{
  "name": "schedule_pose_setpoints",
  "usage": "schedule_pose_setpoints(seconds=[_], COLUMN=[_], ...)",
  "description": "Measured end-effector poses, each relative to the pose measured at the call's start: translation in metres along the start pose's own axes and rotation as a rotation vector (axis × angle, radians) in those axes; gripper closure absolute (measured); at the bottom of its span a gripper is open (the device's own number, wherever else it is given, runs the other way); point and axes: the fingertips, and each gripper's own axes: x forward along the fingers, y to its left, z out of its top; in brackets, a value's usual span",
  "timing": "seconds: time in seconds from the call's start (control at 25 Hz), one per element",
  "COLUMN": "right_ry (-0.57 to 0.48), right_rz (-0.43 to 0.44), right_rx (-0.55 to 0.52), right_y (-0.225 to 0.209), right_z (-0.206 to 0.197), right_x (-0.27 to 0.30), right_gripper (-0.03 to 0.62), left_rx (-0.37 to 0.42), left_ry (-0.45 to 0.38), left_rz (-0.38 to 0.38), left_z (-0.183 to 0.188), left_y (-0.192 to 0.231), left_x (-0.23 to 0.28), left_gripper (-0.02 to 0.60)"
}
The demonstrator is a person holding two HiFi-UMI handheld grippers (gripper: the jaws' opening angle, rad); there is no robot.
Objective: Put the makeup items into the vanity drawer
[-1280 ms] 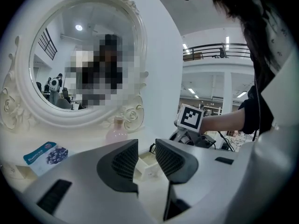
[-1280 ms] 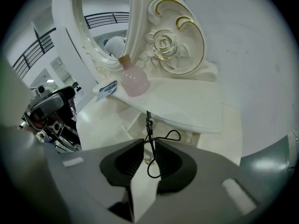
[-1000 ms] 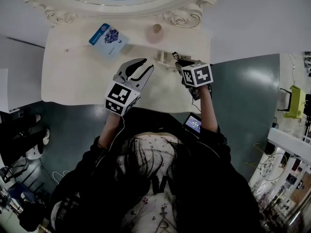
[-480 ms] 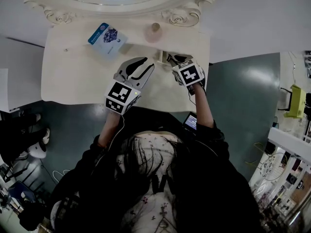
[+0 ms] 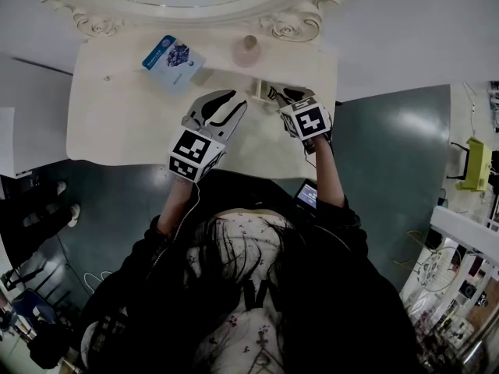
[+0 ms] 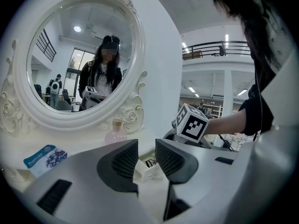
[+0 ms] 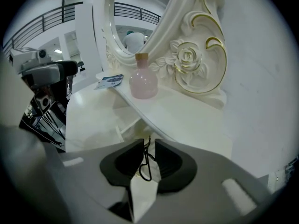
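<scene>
**Right claw nipped on the small box, left claw idle beside it**

My right claw [image 7: 148, 160] has its jaws drawn in narrow, and between the dark pads sits a small white box [image 6: 145, 170] with a black looping mark on it. The pads look to be pinching its sides. The claw points toward the back of the vanity top [image 5: 117, 123], and the box stands right at its tips, low over the pale surface.

Straight ahead of this claw and a step higher, a pink bottle [image 7: 143, 81] with a tan cap stands upright on the raised ledge [image 7: 187, 115] at the foot of the mirror [image 6: 79, 55]. It is just beside the carved rose scroll. Further along that ledge, away to the claw's left, there's a blue packet [image 7: 108, 81]. I can't tell from here whether it lies flat or leans.

Now my left claw [image 6: 147, 157]. Its jaws stand a little apart with nothing between them. Through the gap I see the white box just beyond the tips, not touching them. The right claw's marker cube [image 6: 191, 125] shows ahead and to the right, with my bare forearm [image 6: 229, 122] trailing behind it.

From above, the two claws sit side by side over the near half of the top, near each other but apart. The left one [image 5: 232, 104] angles in toward the box, with the bottle ahead of it and the packet ahead to its left.
</scene>
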Motion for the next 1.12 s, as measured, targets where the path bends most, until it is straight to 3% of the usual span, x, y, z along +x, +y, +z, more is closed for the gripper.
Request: schedule_pose_setpoints(seconds=[0.6, 1.12], right_ry=[-0.180, -0.330], right_rz=[-0.009, 0.074], right_rx=[0.026, -0.012], right_y=[0.006, 0.045], right_z=[0.015, 0.007], right_x=[-0.067, -0.122], right_gripper=[0.510, 0.511], left_rx=[0.014, 0.041], left_ry=[-0.005, -0.011], left_rz=[0.013, 0.072], left_z=[0.003, 0.005], left_y=[-0.017, -0.060], left_x=[-0.005, -0.017], left_gripper=[0.466, 0.466])
